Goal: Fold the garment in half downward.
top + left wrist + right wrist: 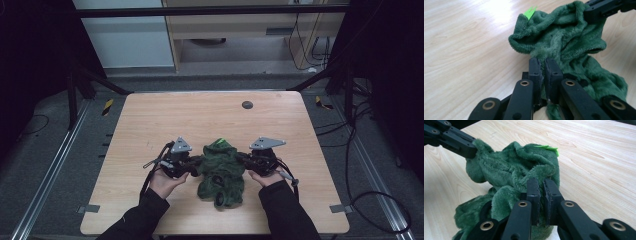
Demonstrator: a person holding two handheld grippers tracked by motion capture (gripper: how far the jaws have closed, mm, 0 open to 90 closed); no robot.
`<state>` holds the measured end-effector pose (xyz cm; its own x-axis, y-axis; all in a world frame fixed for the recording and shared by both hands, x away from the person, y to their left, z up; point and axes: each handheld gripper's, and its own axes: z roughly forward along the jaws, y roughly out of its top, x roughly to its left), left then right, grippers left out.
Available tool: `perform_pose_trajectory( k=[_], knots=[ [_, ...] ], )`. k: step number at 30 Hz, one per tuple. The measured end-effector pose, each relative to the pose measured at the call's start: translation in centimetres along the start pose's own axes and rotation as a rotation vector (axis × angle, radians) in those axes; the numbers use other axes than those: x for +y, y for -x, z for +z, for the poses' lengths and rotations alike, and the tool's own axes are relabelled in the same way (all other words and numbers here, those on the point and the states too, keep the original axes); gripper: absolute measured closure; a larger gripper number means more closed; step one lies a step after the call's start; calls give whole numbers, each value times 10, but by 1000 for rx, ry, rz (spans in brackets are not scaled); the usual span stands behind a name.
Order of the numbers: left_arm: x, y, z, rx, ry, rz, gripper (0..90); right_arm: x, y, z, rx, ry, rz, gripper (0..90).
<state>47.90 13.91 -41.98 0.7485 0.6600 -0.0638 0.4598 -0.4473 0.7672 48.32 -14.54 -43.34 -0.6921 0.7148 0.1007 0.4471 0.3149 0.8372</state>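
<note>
Green plush garment (220, 170) is lying bunched on the wooden table (150, 120), hanging between both grippers: the left gripper (543, 65) is pinching its fabric on one side, the right gripper (541, 185) is clamping the opposite edge.

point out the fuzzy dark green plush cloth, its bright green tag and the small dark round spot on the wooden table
fuzzy dark green plush cloth (221, 172), high view, middle of the bunched fabric
bright green tag (530, 12), left gripper view, centre of the tag
small dark round spot (247, 104), high view, its centre
</note>
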Motion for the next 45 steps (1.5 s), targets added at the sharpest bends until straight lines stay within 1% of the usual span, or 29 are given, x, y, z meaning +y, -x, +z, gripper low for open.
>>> perform_pose_trajectory(
  k=[4, 9, 12, 15, 22, 25, 28, 31, 33, 35, 36, 45],
  knots=[
    [-6, 3, -2, -9, -11, 5, 845, -3, -3, -4, 9, 5, -14, 841],
    [-10, 4, -3, -20, -14, -5, 845, -7, -6, -6, 16, 4, -18, 840],
    [-16, 7, -4, -31, -26, -7, 845, -10, -9, -9, 20, 0, -16, 839],
    [-18, 7, -5, -29, -26, -10, 845, -14, -11, -11, 32, -4, -13, 839],
    [-26, 14, -9, -42, -30, -1, 844, -22, -18, -13, 45, -18, -26, 837],
    [-29, 17, -10, -49, -36, 2, 844, -24, -20, -14, 49, -15, -27, 836],
    [-34, 20, -9, -56, -51, 13, 843, -28, -23, -16, 60, -16, -21, 834],
    [-35, 22, -9, -64, -53, 10, 843, -31, -25, -17, 66, -20, -21, 833],
    [-38, 23, -8, -68, -59, 11, 842, -36, -27, -18, 72, -28, -17, 832],
    [-41, 24, -7, -68, -69, 12, 842, -39, -28, -19, 76, -30, -15, 831],
    [-43, 26, -6, -75, -78, 12, 842, -41, -28, -19, 76, -34, -12, 829],
    [-48, 30, -2, -88, -103, 24, 842, -52, -30, -21, 88, -58, 9, 821]
  ],
)
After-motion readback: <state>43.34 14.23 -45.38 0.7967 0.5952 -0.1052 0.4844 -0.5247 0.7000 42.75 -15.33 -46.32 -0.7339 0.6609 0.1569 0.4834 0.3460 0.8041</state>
